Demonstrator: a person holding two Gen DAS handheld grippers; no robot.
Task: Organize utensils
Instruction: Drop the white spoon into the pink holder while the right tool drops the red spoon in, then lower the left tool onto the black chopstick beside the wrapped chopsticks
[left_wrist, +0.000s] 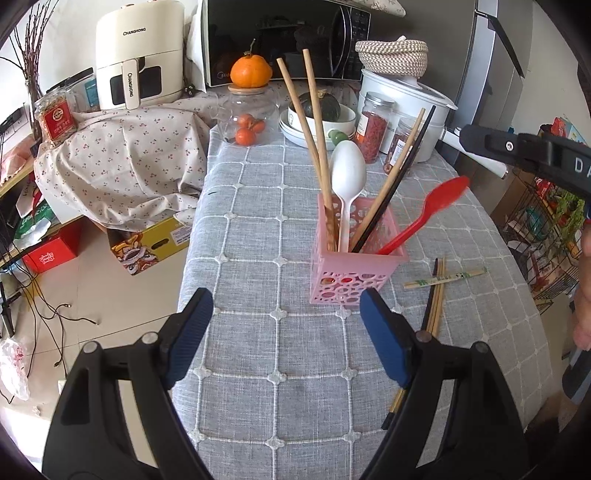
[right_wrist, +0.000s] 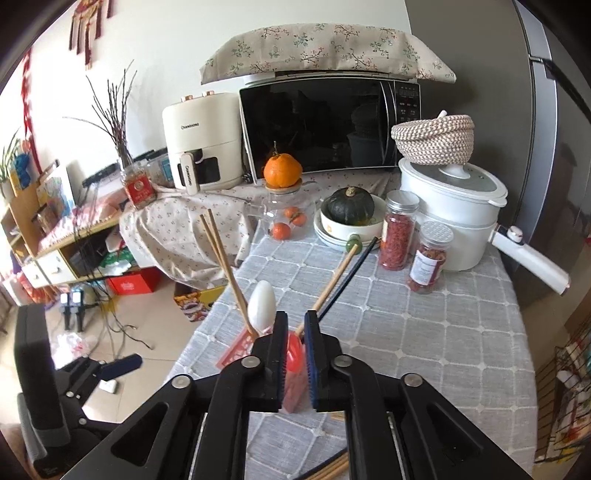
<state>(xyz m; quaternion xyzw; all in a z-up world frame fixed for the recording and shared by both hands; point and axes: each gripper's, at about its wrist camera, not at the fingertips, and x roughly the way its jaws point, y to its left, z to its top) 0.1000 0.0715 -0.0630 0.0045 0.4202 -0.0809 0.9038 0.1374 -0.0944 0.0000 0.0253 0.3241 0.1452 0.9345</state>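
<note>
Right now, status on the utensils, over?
Status: left gripper open, empty, short of pink holder; right gripper barely open, clear of red spoon. Spoon sits in holder. To be put away: loose chopsticks on cloth beside holder.

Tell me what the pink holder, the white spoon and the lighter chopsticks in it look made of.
Pink utensil holder: translucent plastic, probably, with moulded round perforations. White spoon: matte plastic by its look, uniform and slightly glossy. Lighter chopsticks: likely bamboo or wood, tan with a dull finish.

Bare tablecloth (left_wrist: 258, 229) is left open to the left of the pink utensil basket (left_wrist: 351, 280) — its right side is blocked by loose chopsticks (left_wrist: 437, 295), its top by leaning utensils.
</note>
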